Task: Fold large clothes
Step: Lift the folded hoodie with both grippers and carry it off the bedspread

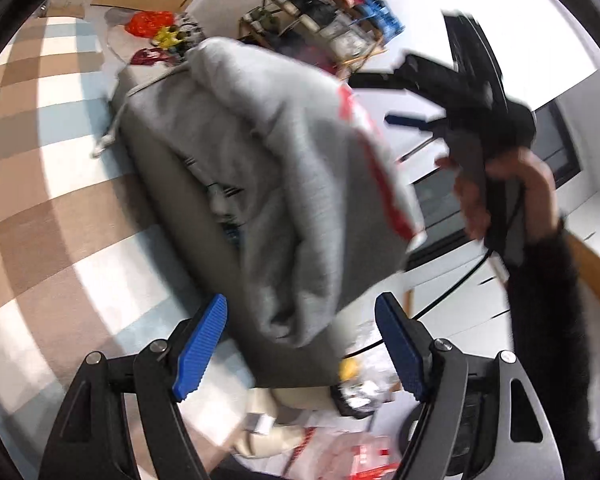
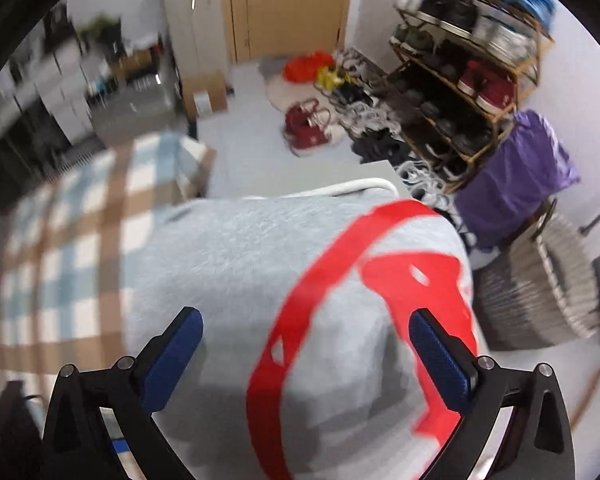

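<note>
Both grippers stand open and hold nothing: my left gripper (image 1: pixel 300 344) and right gripper (image 2: pixel 306 356) have their blue pads spread apart, clear of the cloth. Between them, the grey sweatshirt (image 1: pixel 268 184) with its red print (image 2: pixel 300 320) lies bundled on the checked blanket (image 1: pixel 40 184), apparently set down so I can choose fresh grasp points.
</note>
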`<action>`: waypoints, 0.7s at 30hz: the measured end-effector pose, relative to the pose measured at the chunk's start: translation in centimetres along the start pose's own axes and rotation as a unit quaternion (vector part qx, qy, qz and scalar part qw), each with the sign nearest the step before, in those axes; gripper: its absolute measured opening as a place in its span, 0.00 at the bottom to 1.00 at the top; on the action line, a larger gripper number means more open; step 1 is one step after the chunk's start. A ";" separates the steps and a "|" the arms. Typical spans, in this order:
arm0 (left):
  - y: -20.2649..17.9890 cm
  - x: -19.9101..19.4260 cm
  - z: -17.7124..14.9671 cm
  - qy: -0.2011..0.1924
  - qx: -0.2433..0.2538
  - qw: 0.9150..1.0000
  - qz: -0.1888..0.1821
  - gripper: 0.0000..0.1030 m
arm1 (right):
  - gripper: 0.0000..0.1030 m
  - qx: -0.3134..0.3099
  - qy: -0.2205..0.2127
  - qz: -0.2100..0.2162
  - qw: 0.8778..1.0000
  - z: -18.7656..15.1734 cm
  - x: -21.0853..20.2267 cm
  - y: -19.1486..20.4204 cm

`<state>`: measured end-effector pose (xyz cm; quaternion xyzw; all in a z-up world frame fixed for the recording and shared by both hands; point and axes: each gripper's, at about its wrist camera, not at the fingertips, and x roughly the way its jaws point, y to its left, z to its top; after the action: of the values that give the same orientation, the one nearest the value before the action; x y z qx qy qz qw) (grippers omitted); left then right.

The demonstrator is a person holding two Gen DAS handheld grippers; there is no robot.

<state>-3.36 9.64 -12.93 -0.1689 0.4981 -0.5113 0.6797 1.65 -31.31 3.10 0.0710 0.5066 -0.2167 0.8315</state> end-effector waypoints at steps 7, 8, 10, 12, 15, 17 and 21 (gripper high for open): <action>-6.0 5.5 3.1 0.040 0.060 0.995 -0.066 0.71 | 1.00 0.109 -0.019 0.182 0.977 0.0 -1.7 -5.4; -6.3 6.5 3.0 0.051 0.064 0.995 -0.058 0.71 | 1.00 0.102 -0.027 0.168 0.980 0.6 -1.7 -5.4; -6.2 8.5 2.9 0.070 0.066 0.995 -0.031 0.71 | 1.00 0.068 -0.011 0.108 0.992 2.5 -0.5 -4.6; -5.6 10.4 2.8 0.083 0.065 0.994 0.004 0.70 | 1.00 0.031 0.031 0.022 0.999 3.9 1.9 -3.7; -4.8 11.2 2.2 0.077 0.075 0.994 0.019 0.70 | 1.00 -0.011 0.099 -0.063 0.993 4.4 6.2 -2.9; -4.6 11.3 1.6 0.065 0.093 0.993 0.015 0.70 | 1.00 0.001 0.109 -0.054 0.993 4.1 7.3 -3.2; -5.6 11.2 1.2 0.078 0.113 0.990 0.018 0.70 | 1.00 0.026 0.109 0.006 0.994 3.4 5.8 -5.8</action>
<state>-5.48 -2.72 -13.88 -0.0423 0.4915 -0.5635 0.6627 4.18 -39.28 0.21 0.1188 0.5881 -0.2159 0.7703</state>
